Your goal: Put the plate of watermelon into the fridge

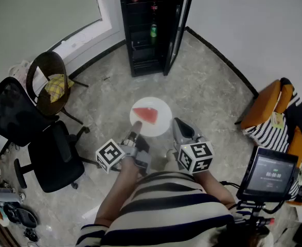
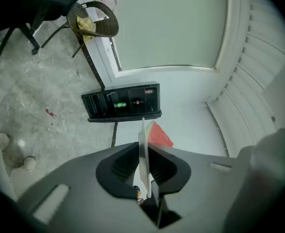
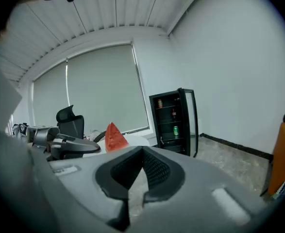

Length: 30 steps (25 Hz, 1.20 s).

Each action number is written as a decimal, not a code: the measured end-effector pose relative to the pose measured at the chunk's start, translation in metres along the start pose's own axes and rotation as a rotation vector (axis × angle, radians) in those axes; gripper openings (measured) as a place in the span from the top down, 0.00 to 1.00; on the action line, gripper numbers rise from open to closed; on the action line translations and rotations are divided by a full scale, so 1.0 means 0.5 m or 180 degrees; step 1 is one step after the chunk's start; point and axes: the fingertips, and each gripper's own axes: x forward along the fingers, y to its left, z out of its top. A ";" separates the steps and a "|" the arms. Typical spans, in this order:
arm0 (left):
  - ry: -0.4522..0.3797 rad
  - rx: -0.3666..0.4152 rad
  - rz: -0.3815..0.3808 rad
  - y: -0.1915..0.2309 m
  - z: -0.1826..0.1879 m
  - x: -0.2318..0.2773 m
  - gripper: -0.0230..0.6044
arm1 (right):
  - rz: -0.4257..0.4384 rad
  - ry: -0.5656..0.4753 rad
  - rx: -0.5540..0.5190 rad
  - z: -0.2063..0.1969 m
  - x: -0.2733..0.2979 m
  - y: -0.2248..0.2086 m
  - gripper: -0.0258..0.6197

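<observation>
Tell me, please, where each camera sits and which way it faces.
Head view: on the head, facing down at plate and open fridge; striped torso, both arms show.
Left gripper view: on the left tongs, shut on the plate's rim, facing the fridge.
Right gripper view: on the right tongs, shut and empty, facing the fridge.
Shared: fridge, watermelon.

Floor [image 1: 152,86] between plate [image 1: 164,118] and fridge [image 1: 140,40]: bare, open path.
Fridge door [image 1: 177,30]: swung wide, right of opening.
Middle shelf: green can [image 1: 153,31].
Left flank: wicker chair [image 1: 48,81], office chairs [image 1: 55,153].
Right flank: striped armchair [image 1: 274,120], well apart.
</observation>
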 end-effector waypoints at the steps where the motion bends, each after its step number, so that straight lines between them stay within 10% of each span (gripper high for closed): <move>1: -0.0005 -0.0009 -0.0002 0.000 0.000 0.001 0.90 | -0.0001 -0.0005 -0.0004 0.001 0.000 -0.001 0.96; 30: -0.0054 -0.0059 0.0074 0.001 -0.078 0.098 0.90 | 0.0056 -0.0006 -0.0057 0.024 0.006 -0.109 0.96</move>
